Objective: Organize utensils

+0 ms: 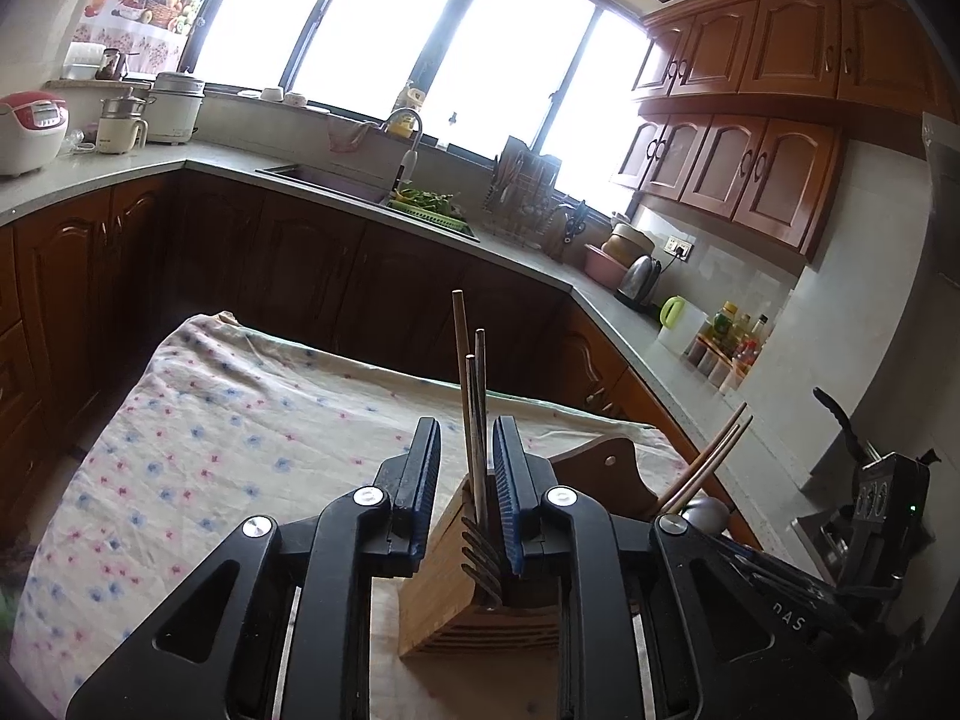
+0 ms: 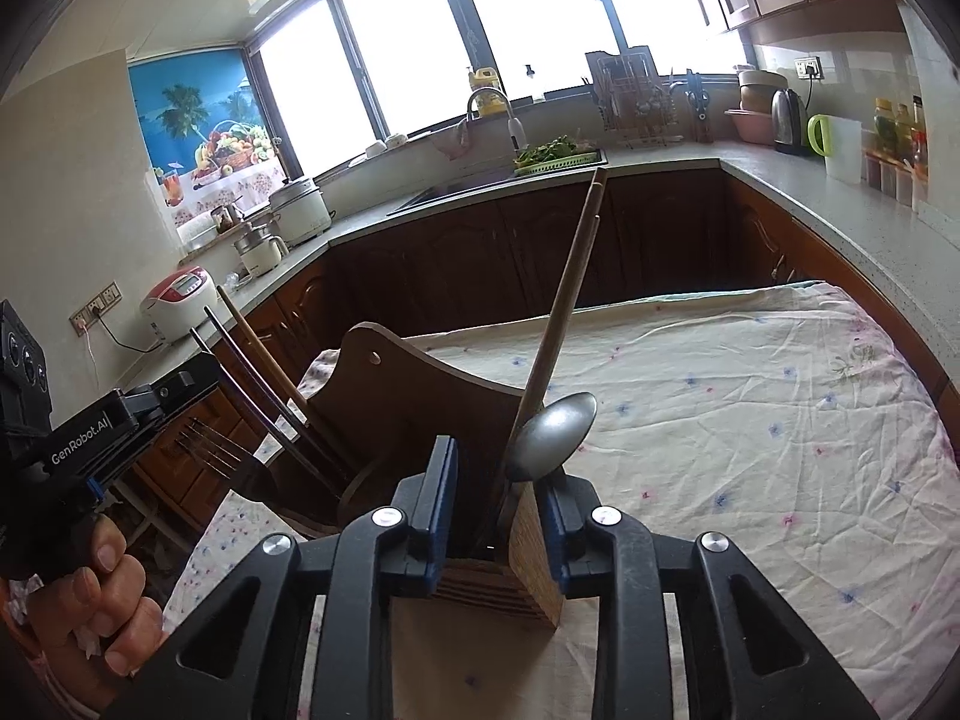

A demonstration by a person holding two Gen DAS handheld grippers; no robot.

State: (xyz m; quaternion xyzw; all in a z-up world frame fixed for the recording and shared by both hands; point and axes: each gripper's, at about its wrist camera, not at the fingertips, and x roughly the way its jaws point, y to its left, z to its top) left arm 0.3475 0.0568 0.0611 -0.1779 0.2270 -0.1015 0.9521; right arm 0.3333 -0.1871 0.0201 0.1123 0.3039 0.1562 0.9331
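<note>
A bamboo utensil holder [image 1: 468,600] stands on the cloth-covered table [image 1: 210,450], with a brown wooden back panel [image 1: 606,468]. In the left wrist view, my left gripper [image 1: 467,462] is open around the holder's left end, where a metal fork [image 1: 483,558] stands tines up beside metal and wooden chopsticks [image 1: 471,420]. In the right wrist view, my right gripper [image 2: 498,480] is open around the holder's [image 2: 528,570] right end, where a metal spoon [image 2: 552,435] stands bowl up beside wooden chopsticks [image 2: 570,282]. The fork [image 2: 210,450] and left gripper [image 2: 90,438] show at the left.
Kitchen counters [image 1: 540,252] wrap around the far side with a sink [image 1: 336,180], dish rack [image 1: 528,192], kettle [image 1: 639,279], rice cooker [image 1: 30,129] and bottles [image 1: 732,336]. Wooden cabinets [image 1: 750,120] hang at the right. The floral cloth [image 2: 750,420] covers the table.
</note>
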